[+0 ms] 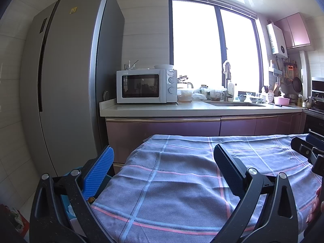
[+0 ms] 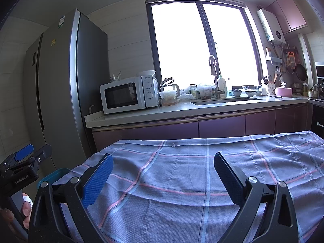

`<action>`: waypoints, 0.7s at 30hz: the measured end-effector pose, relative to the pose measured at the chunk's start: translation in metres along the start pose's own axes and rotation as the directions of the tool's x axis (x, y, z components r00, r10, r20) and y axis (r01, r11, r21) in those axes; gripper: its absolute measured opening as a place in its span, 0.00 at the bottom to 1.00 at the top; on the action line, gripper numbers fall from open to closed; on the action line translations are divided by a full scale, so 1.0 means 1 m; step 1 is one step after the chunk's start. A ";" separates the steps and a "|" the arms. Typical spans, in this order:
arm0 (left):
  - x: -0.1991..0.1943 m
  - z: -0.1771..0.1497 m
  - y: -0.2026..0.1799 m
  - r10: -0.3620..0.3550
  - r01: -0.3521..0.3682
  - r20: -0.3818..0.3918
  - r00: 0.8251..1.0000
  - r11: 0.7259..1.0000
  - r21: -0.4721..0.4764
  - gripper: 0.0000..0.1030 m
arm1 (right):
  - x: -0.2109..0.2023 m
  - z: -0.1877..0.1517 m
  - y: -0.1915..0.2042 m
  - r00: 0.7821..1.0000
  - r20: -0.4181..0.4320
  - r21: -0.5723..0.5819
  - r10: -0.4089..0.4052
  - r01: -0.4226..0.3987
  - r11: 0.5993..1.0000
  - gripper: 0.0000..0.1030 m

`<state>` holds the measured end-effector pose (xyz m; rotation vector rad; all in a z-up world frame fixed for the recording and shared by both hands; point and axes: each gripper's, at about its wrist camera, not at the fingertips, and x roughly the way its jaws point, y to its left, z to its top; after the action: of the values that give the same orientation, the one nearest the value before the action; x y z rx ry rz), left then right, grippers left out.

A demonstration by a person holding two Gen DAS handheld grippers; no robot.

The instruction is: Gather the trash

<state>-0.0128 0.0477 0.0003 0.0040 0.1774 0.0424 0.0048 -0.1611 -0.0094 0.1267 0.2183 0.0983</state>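
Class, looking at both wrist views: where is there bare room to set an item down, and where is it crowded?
Free: the checked cloth ahead of both open tools, and the counter strip fronting the microwave and sink. Crowded: the counter's back edge between the microwave and pink bowl.

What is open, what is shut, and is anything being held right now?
left gripper: jaws open, holding nothing.
right gripper: jaws open, holding nothing.
checked cloth: spread over the table, nothing on the part in view.
blue bin: low beside the table, mostly hidden.
microwave: door shut.
fridge: doors shut.
lower cabinets: shut.
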 end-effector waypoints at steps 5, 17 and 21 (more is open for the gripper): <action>0.000 0.000 -0.001 -0.001 0.001 -0.003 1.000 1.000 0.002 0.94 | 0.000 -0.001 0.001 1.000 -0.001 0.000 -0.001 0.001 1.000 0.93; 0.001 -0.001 -0.002 -0.001 0.001 -0.005 1.000 1.000 0.004 0.94 | 0.002 -0.003 0.000 1.000 -0.002 0.004 -0.001 0.001 1.000 0.93; 0.001 -0.001 -0.003 0.001 -0.001 -0.006 1.000 1.000 0.005 0.94 | 0.002 -0.003 0.000 1.000 -0.002 0.005 -0.001 0.001 1.000 0.93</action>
<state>-0.0119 0.0445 -0.0014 0.0092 0.1839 0.0427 0.0061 -0.1601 -0.0127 0.1313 0.2209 0.0973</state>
